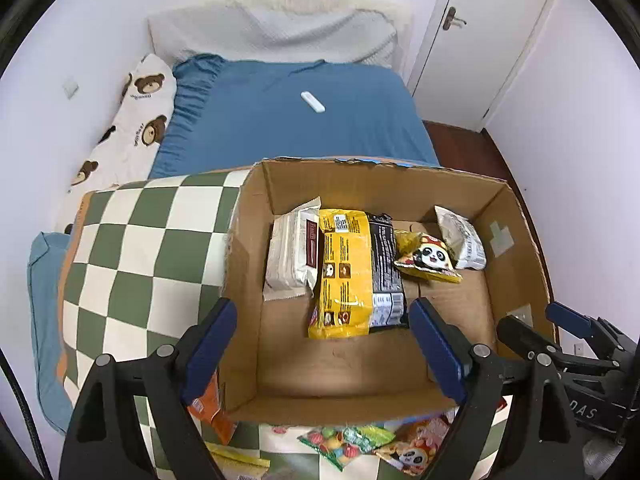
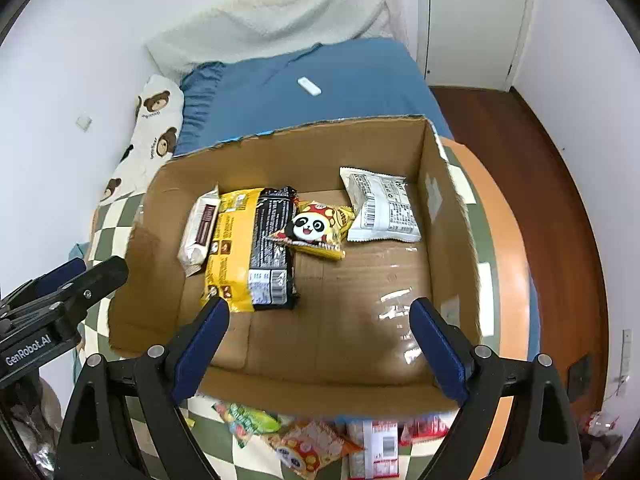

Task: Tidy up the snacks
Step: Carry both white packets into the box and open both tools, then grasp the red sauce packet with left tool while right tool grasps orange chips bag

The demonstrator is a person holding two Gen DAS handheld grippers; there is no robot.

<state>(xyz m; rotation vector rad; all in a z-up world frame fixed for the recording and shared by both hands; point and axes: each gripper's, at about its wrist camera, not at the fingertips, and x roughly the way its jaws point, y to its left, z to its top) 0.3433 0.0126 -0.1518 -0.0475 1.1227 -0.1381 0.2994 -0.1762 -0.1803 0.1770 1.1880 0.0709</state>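
My left wrist camera looks steeply down from close above the near left of the open brown cardboard box (image 1: 400, 184); my right one from its near right. Both share the box's inside and the blue-sheeted bed (image 2: 360, 80) beyond.

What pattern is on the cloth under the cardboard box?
Green and white checks on the cloth, clearest in the left wrist view.

Matt corrugated cardboard box (image 2: 280, 160); glossy foil snack packets (image 2: 384, 208); cloth checkered mat (image 1: 132, 240).
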